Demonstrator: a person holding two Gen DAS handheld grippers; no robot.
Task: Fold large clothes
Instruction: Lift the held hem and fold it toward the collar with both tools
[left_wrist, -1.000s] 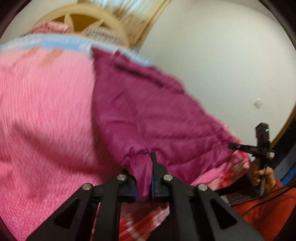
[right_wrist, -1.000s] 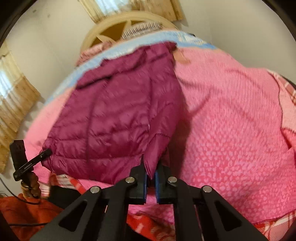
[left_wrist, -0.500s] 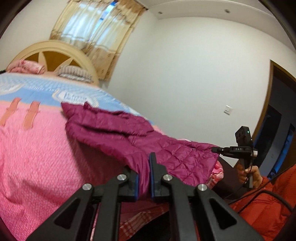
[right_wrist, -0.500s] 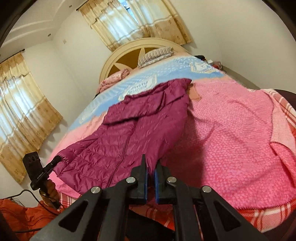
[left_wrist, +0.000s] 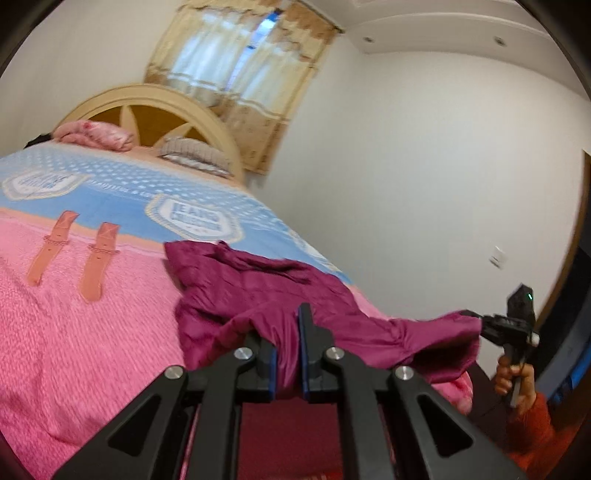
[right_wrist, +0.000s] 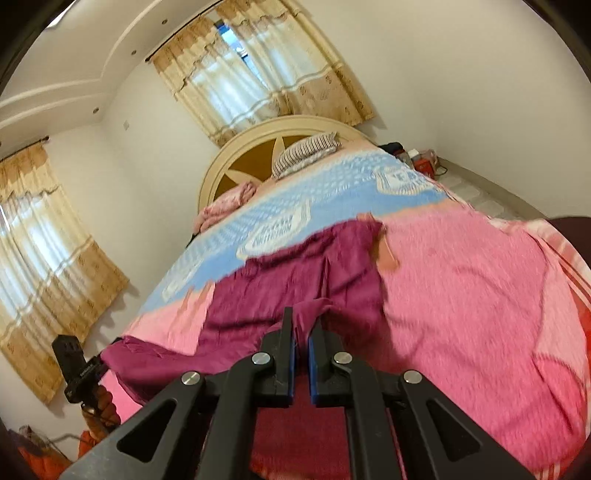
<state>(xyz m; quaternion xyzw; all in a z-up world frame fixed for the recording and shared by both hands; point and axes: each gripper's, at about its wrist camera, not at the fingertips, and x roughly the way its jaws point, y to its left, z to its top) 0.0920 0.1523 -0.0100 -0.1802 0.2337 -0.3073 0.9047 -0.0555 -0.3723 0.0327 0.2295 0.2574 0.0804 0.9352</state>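
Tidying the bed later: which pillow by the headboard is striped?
The grey pillow, on the window side; the pink one beside it is patterned, not striped.

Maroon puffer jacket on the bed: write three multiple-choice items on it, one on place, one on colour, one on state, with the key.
1. Where does the far end of the maroon puffer jacket lie?
A. On the pink blanket, near the blue section
B. On the striped pillow
C. On the floor

2. What colour are the two straps printed on the blanket?
A. Green
B. Orange
C. Black

3. How do the grippers stand?
A. Both open above the jacket
B. Only the left is shut
C. Both shut on jacket fabric

Key: 1 A, its far edge rests by the pink-blue border; 2 B, both straps look orange; 3 C, fabric is pinched in the left gripper and the right gripper.
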